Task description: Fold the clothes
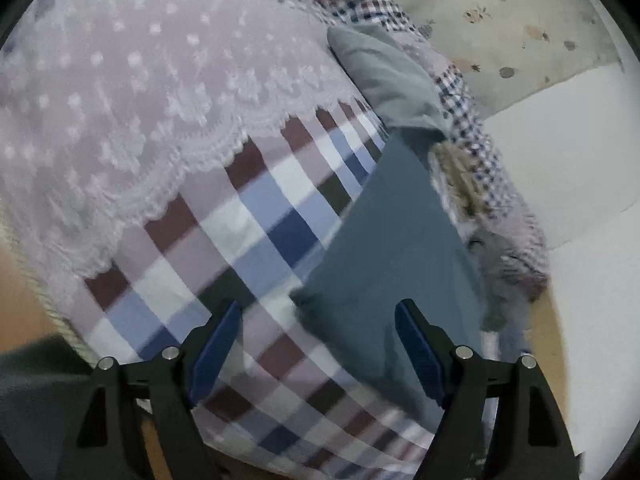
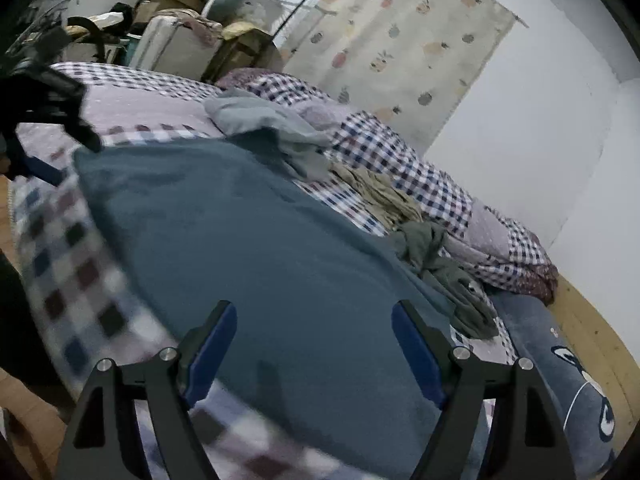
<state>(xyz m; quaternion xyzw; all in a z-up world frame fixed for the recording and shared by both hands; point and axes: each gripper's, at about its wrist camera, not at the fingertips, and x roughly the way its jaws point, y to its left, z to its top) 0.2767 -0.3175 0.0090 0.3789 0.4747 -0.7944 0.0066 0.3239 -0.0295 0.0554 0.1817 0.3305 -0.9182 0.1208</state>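
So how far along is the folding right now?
Early. The blue-grey fabric garment lies spread flat on the checked bedspread, no fold visible. Both the left gripper and right gripper are open, holding nothing. The crumpled grey, beige and olive clothes remain unfolded.

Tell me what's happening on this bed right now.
A person is folding clothes with a gripper in each hand. A blue-grey garment lies spread flat on the checked bedspread. The left gripper and right gripper both hang open over its near edge, holding nothing. More crumpled clothes wait in a pile toward the wall.
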